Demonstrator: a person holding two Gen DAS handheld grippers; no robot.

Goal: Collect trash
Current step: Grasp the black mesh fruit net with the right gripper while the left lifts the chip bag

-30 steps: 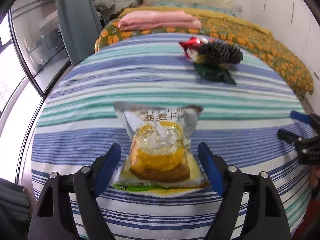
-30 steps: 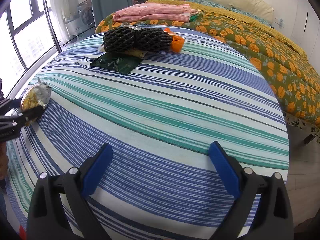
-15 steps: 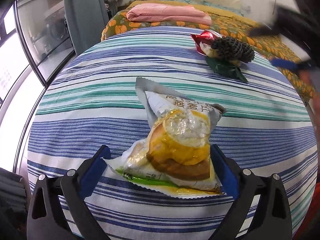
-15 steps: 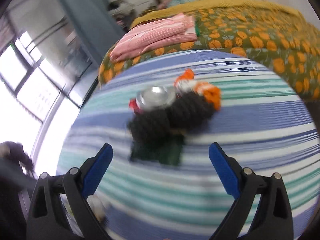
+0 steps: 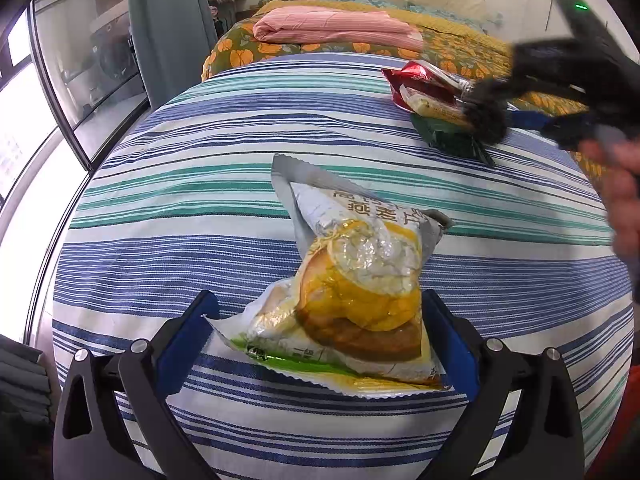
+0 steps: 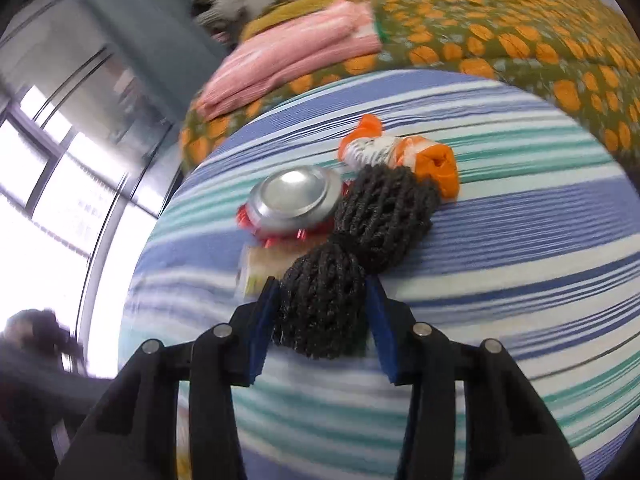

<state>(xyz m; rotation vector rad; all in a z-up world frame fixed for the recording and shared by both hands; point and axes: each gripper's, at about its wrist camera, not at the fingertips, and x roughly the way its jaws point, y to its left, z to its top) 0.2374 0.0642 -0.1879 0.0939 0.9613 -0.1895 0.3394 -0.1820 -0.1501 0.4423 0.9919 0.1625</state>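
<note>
My right gripper (image 6: 320, 320) just closed on near end of black net (image 6: 352, 256); its long axis runs away from me. Left gripper (image 5: 320, 344) open, straddling snack bag (image 5: 352, 292).

The cloth (image 5: 208, 200) was striped blue, teal and white; the packet (image 5: 360, 292) silver and yellow; the net (image 6: 360, 240) black; the quilt (image 6: 520, 32), upper right, olive with orange.

Right gripper (image 6: 322, 314) jaws just closing onto black foam net (image 6: 324, 300) on striped cloth (image 6: 520, 240)
</note>
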